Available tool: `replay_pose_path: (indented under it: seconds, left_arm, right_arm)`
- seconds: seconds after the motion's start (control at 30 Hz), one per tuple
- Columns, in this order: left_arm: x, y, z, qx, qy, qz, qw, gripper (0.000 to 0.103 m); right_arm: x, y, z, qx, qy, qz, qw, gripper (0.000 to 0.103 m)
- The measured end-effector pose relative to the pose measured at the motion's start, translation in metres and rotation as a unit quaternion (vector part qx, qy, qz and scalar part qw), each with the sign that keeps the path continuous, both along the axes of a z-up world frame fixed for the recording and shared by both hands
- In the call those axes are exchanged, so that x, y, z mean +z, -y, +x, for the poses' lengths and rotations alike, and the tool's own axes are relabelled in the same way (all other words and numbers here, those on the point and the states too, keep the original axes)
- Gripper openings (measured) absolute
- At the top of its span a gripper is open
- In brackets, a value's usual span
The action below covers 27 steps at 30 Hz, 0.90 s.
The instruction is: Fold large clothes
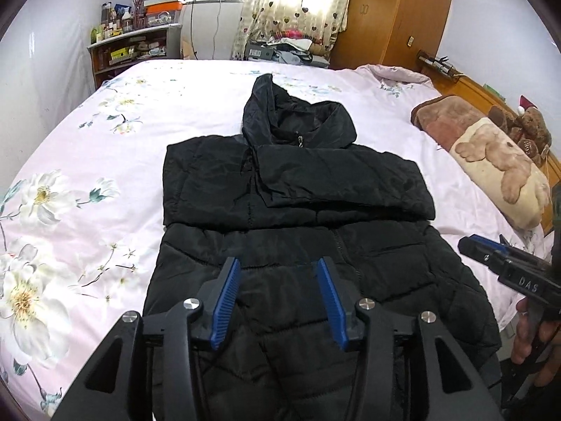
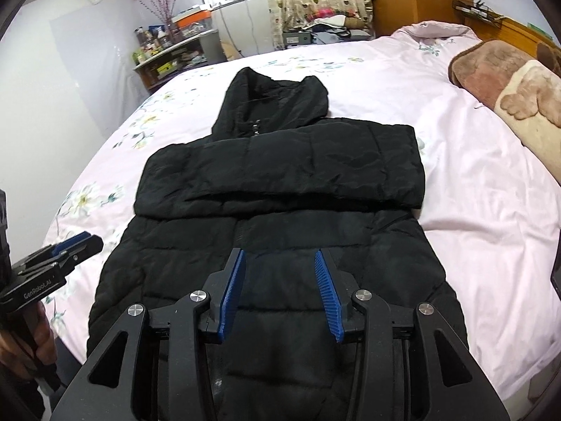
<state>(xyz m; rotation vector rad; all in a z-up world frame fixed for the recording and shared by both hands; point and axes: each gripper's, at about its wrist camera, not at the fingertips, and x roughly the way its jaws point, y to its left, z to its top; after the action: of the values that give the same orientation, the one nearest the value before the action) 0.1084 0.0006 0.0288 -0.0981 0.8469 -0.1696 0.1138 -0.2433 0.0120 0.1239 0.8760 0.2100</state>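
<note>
- Left tongs (image 1: 278, 273): the two blue ribbed pads stand apart with nothing between them; they hang above the lower body of the black padded jacket (image 1: 291, 210), free of the cloth, near its left half.
- Right tongs (image 2: 280, 266): likewise parted and empty, poised over the jacket's lower middle. In the left wrist view they appear at the right edge, held by a hand (image 1: 533, 336), just beyond the jacket's right side.
- Jacket, position: it lies front up on the bed (image 1: 105, 161), hem toward the tongs and partly over the near edge of the bed, hood (image 2: 270, 101) at the far end.
- Jacket, state of folding: both sleeves are already laid across the chest, forming a band (image 2: 280, 172) from side to side just below the hood. The body below the band remains at full length.
- Work remaining, as judged: the lengthwise folds, bringing hem toward collar, and probably tucking in the hood.
- Surroundings: a floral pink bedspread, a brown bear-print pillow (image 1: 491, 161) at the right, well apart from the jacket; shelves (image 1: 133, 49) and a curtained window beyond.
</note>
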Motion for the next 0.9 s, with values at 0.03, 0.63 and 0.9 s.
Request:
replay_pose_path:
  seconds: [0.03, 0.63, 0.9]
  left_arm:
    - [0.003, 0.000, -0.002, -0.001, 0.002, -0.001, 1.0000, 0.049]
    - [0.023, -0.004, 0.068, 0.001, 0.017, -0.006, 0.9998, 0.052]
    - [0.025, -0.013, 0.167, 0.014, 0.023, 0.001, 0.9996, 0.052]
  right_arm:
    - [0.002, -0.002, -0.002, 0.003, 0.002, 0.002, 1.000, 0.042]
    - [0.021, 0.000, 0.056, 0.015, 0.016, 0.019, 1.000, 0.042]
    - [0.021, 0.012, 0.153, 0.012, 0.013, 0.007, 1.000, 0.042]
